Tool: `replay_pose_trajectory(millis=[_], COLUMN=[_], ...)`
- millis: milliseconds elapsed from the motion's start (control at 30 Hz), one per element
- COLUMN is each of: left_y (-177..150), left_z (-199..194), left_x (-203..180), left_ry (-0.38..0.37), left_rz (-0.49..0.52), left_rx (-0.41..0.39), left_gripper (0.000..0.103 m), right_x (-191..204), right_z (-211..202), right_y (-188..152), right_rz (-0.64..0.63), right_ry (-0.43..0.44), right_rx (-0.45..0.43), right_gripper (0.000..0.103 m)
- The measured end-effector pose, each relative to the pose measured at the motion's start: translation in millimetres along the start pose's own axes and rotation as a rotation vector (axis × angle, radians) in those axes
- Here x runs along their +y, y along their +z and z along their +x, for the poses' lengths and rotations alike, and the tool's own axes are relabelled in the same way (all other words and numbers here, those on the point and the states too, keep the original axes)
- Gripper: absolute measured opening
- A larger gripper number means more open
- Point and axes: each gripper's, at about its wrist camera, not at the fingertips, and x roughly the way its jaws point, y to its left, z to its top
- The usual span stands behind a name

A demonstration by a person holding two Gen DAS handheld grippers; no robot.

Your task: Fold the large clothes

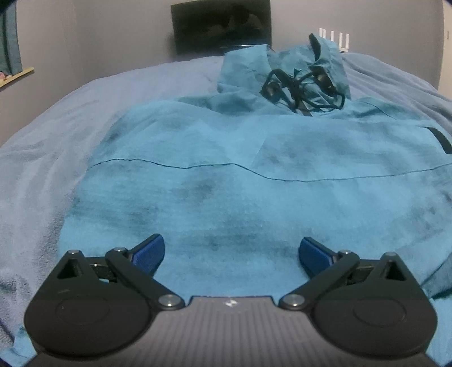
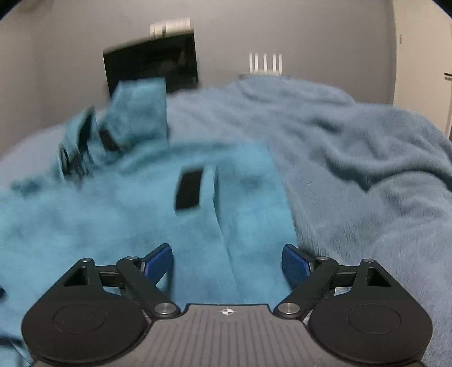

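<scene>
Here the teal jacket (image 1: 226, 175) lies spread over the bed (image 1: 42, 158), its hood (image 1: 285, 70) with dark drawcords bunched at the far end near the wall. The left gripper (image 1: 231, 254) hovers low over the near part of the garment with its jaws spread wide and nothing between the blue pads; the right gripper (image 2: 227, 261) sits over the jacket's right edge, jaws likewise apart, cloth lying beneath them but not pinched. Judging by this, a fold has been laid or a fresh grasp is due. To do it well, each gripper should take the near hem at its own corner, pinching all the layers together, then carry the cloth toward the hood in one even sweep so the edge lands straight. The dark seam line (image 1: 197, 166) across the body would serve as a fold guide. The loose cords could snag or end up poking out, so tucking the hood flat first seems wise. The bed's fleece blanket (image 2: 367, 169) is rumpled on the right and may drag the fabric. A dark screen (image 1: 220, 25) stands against the wall beyond, well apart from the work.
</scene>
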Motion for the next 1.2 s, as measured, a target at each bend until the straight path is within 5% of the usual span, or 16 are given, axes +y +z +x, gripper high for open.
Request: replay_pose_trajectory(millis=[133, 367, 633, 900, 1200], left_y=[4.0, -1.2, 2.0, 2.2, 3.7], left_z=[-13.1, 0.5, 6.2, 4.7, 4.6], left_x=[-10.5, -21.1, -24.3, -20.8, -20.1], left_ry=[-0.048, -0.077, -0.065, -0.081, -0.090], left_rz=[0.003, 0.035, 0.031, 0.025, 0.017], left_rx=[-0.072, -0.002, 0.033, 0.046, 0.065], left_gripper=[0.103, 0.103, 0.103, 0.103, 0.103], right_x=[13.1, 45.0, 69.2, 89.1, 90.8], right_z=[-8.1, 41.9, 131.9, 219.7, 285.6], right_y=[25.1, 77.9, 129.5, 172.9, 198.4], right_rz=[-0.048, -0.100, -0.084, -0.021, 0.036], right_ry=[0.120, 0.302, 0.291, 0.289, 0.340], right_rx=[-0.066, -0.049, -0.031, -0.026, 0.040], right_gripper=[0.095, 0.090, 0.074, 0.074, 0.098])
